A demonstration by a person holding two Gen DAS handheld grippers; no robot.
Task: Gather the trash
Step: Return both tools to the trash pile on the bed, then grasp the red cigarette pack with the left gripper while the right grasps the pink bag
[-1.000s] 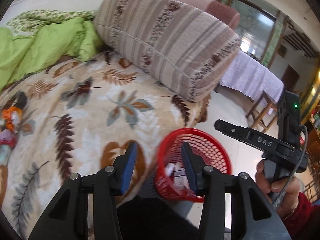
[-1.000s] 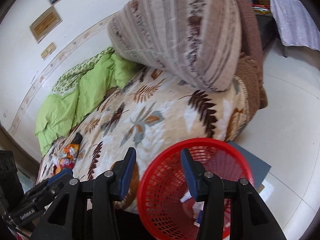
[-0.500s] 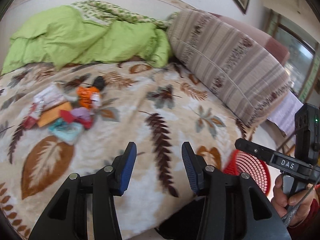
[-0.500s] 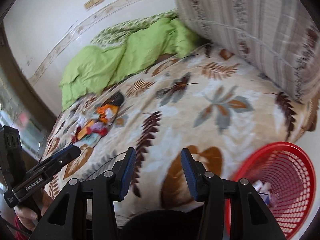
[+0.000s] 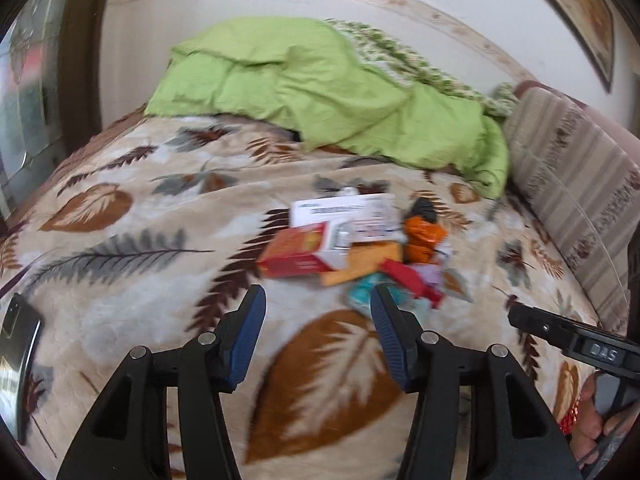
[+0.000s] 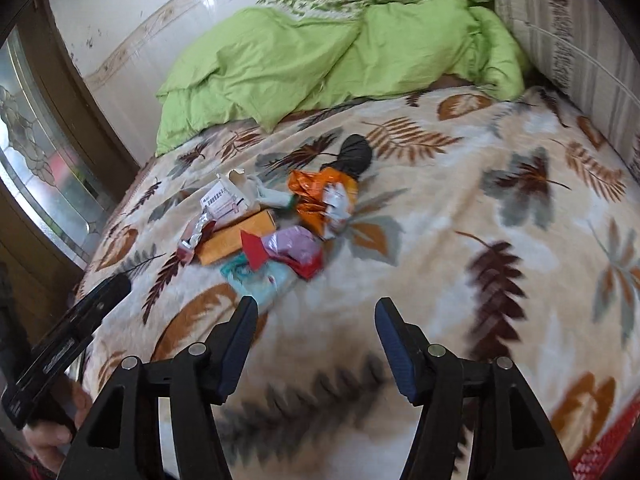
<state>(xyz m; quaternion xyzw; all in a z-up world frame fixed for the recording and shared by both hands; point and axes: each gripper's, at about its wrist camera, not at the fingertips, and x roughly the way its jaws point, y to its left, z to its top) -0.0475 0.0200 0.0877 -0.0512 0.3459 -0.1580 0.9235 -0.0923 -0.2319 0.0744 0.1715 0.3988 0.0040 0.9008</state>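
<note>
Both grippers face the heap of trash [image 6: 276,224] lying in the middle of the leaf-print blanket [image 6: 460,216], and nothing is picked up yet. Starting at the left of the pile in the right wrist view: a torn white carton [image 6: 226,200] — light, stiff only at its folded edges, best pinched across a flap. Next a crumpled foil wrapper [image 6: 196,234], thin and slippery, likely to slide unless caught at a fold. Then one flat orange box [image 6: 236,238], rigid enough to take across its narrow sides; a teal packet [image 6: 260,276] nearest the camera, soft and squashy; a red card [image 6: 254,250]; a pink wrapper [image 6: 294,244]; one crinkled orange bag [image 6: 320,194] that should give under the pads; and one black lump [image 6: 354,154] at the far end, which I can't identify. That's roughly eight pieces, though overlaps hide some. The left gripper [image 5: 316,336] has just been opening, fingers spread with nothing between them; the right gripper [image 6: 314,340] likewise — jaws just widened, empty. A red basket [image 6: 604,448] peeks in at the bottom right edge.
</note>
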